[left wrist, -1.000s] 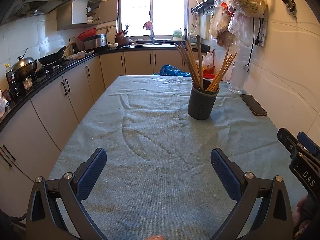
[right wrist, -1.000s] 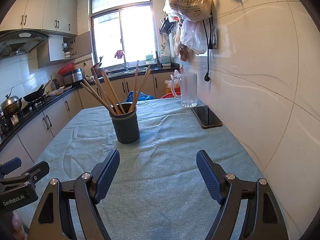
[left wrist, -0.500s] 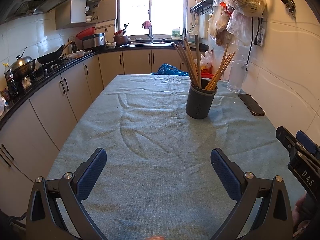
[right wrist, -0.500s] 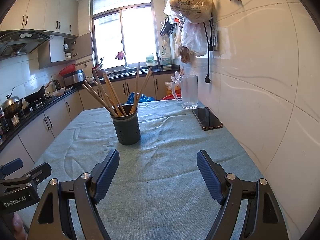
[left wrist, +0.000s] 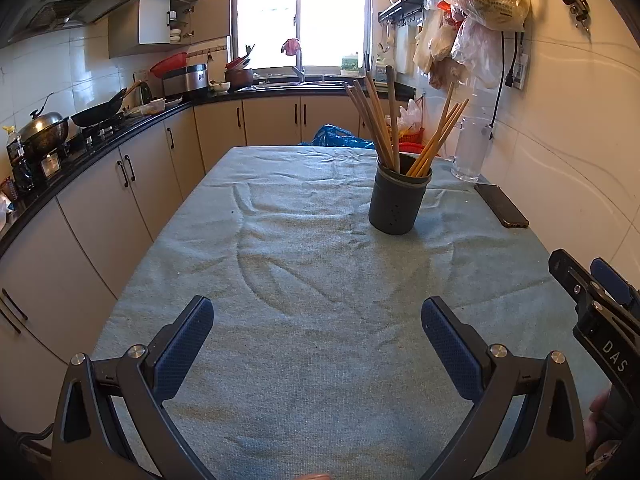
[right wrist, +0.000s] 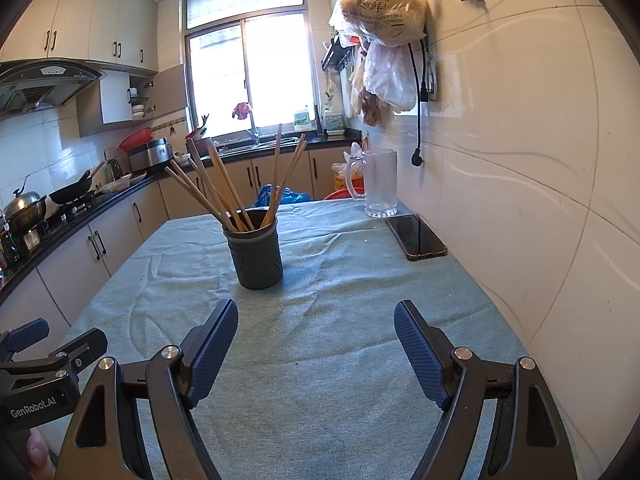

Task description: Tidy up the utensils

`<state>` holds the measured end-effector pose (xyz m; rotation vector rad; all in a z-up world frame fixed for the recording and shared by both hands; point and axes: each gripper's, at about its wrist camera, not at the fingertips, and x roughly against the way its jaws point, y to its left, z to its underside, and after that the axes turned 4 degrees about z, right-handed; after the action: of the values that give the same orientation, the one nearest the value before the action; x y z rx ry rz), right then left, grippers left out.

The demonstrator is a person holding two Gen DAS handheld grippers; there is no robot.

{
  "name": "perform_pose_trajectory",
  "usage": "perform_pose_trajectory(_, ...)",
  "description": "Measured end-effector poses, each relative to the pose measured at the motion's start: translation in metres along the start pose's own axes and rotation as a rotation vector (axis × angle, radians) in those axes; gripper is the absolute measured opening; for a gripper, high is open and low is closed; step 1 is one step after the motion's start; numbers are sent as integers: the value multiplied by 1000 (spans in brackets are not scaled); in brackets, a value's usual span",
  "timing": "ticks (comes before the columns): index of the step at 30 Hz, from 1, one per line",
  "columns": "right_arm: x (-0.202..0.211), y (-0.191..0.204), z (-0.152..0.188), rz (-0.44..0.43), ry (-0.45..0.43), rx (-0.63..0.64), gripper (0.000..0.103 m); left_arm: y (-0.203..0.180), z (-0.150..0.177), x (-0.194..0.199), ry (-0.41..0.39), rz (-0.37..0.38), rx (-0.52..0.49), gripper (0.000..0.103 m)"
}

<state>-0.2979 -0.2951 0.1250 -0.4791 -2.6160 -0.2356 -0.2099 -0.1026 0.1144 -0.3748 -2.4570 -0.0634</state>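
Note:
A dark grey perforated utensil holder stands upright on the teal cloth-covered table, right of centre; it also shows in the right wrist view. Several wooden chopsticks stand in it, fanned out. My left gripper is open and empty, low over the near part of the table, well short of the holder. My right gripper is open and empty, also short of the holder. Each gripper shows at the edge of the other's view.
A black phone lies near the right wall, with a clear glass mug behind it. Plastic bags hang on the wall above. Kitchen counter with pots runs along the left.
Both views have crept slightly forward and up; the holder sits a little nearer in the right wrist view. Both grippers stay open and empty.

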Motion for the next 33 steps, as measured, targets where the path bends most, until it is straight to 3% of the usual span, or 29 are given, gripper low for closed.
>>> perform_pose_trajectory(33,-10,4,6,-26,22,30,87,-2,5,-7,22,15,10,103)
